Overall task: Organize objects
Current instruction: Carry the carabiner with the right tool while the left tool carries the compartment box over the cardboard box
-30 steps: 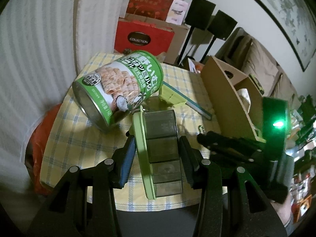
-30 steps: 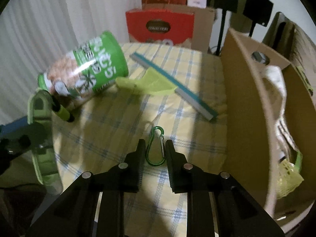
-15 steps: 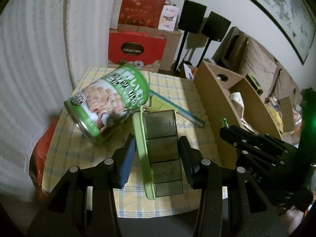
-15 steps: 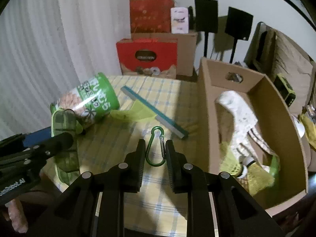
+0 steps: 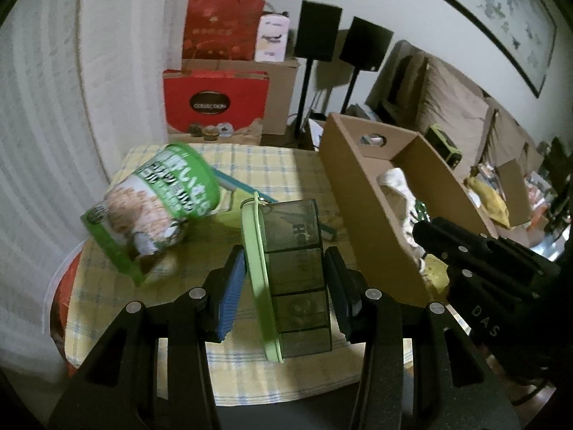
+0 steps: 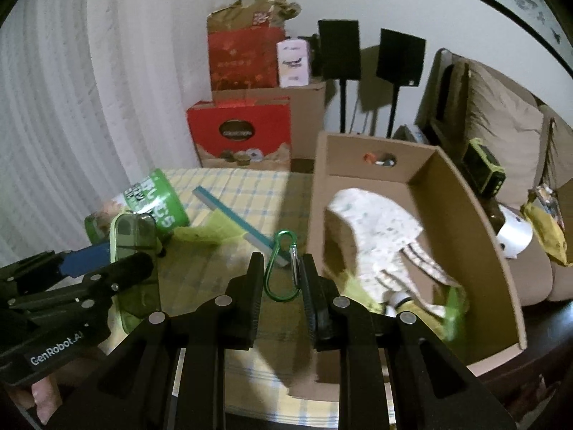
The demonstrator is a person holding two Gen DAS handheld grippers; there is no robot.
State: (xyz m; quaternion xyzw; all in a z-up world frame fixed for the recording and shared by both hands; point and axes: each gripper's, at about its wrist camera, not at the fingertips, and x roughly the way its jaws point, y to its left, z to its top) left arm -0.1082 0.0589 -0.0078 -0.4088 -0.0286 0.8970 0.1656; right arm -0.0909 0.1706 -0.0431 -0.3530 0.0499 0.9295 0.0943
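My left gripper (image 5: 286, 279) is shut on a green pill organizer (image 5: 290, 272) with smoky compartments, held above the checked tablecloth (image 5: 250, 165). It also shows in the right wrist view (image 6: 134, 247). My right gripper (image 6: 281, 279) is shut on a green carabiner (image 6: 283, 265), held in the air beside the left wall of the cardboard box (image 6: 476, 236). The box (image 5: 361, 193) holds a white patterned cloth (image 6: 376, 222) and yellow-green items. A green can (image 5: 154, 208) lies on its side on the table.
A teal bar (image 6: 232, 215) and a lime piece (image 6: 215, 231) lie on the cloth between can and box. Red gift boxes (image 5: 215, 104) and two speakers on stands (image 6: 338, 53) stand behind the table. A sofa with clutter (image 6: 501, 136) is at right.
Both grippers have risen and pulled back from the table with their objects. The right gripper has lifted the carabiner off the cloth and moved right, toward the box.
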